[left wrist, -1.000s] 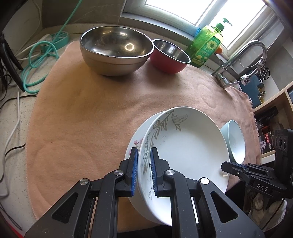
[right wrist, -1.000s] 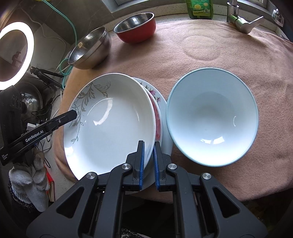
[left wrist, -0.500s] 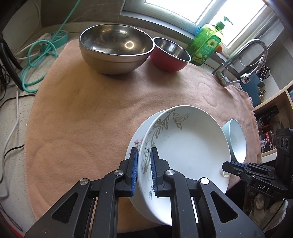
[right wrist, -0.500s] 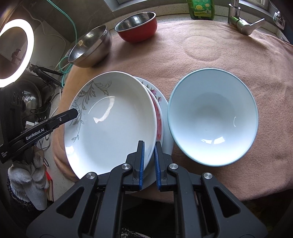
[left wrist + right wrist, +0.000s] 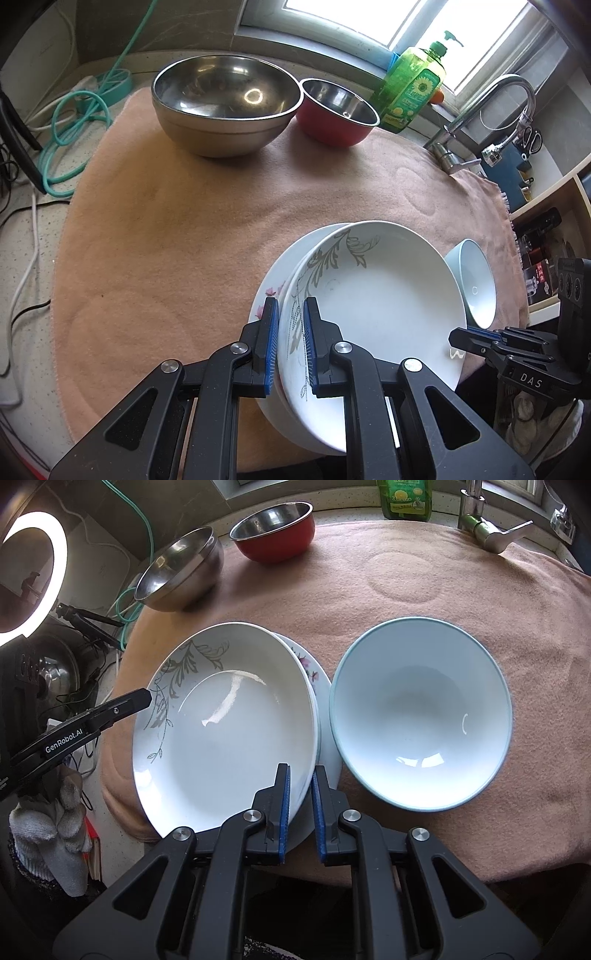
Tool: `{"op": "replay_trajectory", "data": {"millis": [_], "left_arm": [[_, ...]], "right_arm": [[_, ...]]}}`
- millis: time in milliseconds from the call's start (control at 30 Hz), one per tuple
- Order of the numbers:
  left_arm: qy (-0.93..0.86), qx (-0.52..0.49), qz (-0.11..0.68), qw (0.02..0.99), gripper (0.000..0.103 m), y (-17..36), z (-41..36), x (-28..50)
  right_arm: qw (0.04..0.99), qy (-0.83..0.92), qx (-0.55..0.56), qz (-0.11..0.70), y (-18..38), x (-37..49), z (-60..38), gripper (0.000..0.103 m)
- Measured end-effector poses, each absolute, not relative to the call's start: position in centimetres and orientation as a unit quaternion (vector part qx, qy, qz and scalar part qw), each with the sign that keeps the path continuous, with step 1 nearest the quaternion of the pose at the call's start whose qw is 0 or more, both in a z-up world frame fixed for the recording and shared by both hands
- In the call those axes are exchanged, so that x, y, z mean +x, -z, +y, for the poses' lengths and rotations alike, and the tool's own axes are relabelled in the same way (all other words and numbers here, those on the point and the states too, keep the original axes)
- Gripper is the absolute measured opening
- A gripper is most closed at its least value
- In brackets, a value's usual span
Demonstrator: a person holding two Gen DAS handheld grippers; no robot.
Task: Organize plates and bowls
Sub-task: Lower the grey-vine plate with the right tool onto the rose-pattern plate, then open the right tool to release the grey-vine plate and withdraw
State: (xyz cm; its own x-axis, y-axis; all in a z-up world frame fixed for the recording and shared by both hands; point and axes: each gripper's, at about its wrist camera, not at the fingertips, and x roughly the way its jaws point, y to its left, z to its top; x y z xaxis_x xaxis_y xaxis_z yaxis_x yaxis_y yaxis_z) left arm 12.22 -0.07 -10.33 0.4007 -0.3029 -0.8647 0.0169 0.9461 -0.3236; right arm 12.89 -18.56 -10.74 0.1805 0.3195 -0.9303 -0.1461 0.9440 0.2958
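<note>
Both grippers are seen at the rim of the same leaf-patterned white plate. On the left gripper the blue pads are pressed against the plate's left rim, one inside and one outside, so that the plate is pinched between narrow jaws. On the right gripper the jaws are also narrow and set astride the plate's near right rim, but whether the pads are pressed on the rim or stand just clear of it cannot be told. The plate is held tilted above a flower-patterned plate, which is lying flat on the pink towel and is mostly covered from view. Just to the right of the two plates, a pale blue bowl is standing upright on the towel, close to the flowered plate's edge. Well apart, at the far side of the towel, a large steel bowl and a red bowl with a steel inside are placed side by side, nearly touching. Behind the red bowl a green bottle of dish soap is standing near the window, and a chrome tap is seen to its right. A gloved hand is visible below the left gripper in the right wrist view.
</note>
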Motion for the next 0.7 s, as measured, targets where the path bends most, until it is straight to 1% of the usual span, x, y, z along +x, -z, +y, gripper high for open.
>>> {"op": "replay_trajectory", "data": {"millis": [367,467,533,600,633,667,700], "left_arm": [[0.097,-0.14,0.534,0.828,0.012,9.9,0.4,12.0],[0.094,-0.14,0.533,0.829,0.013,9.7,0.7,11.8],[0.092,-0.146,0.53,0.83,0.013,9.5,1.1,11.6],[0.094,-0.152,0.53,0.829,0.013,9.3,1.5,11.5],[0.094,-0.154,0.531,0.828,0.019,9.2,1.7,11.5],[0.09,-0.156,0.528,0.83,0.026,9.1,1.9,11.3],[0.087,-0.156,0.526,0.832,0.026,9.0,2.2,11.1]], "right_arm": [[0.77,-0.148,0.065,0.618,10.3,12.7,-18.5,0.013],[0.775,-0.147,0.064,0.612,9.9,12.6,-18.5,0.015],[0.78,-0.147,0.062,0.605,9.3,12.5,-18.6,0.018],[0.787,-0.145,0.058,0.596,8.6,12.4,-18.5,0.027],[0.792,-0.146,0.059,0.59,8.2,12.4,-18.5,0.03],[0.797,-0.148,0.062,0.583,7.7,12.3,-18.6,0.036],[0.8,-0.149,0.065,0.577,7.2,12.3,-18.6,0.041]]}}
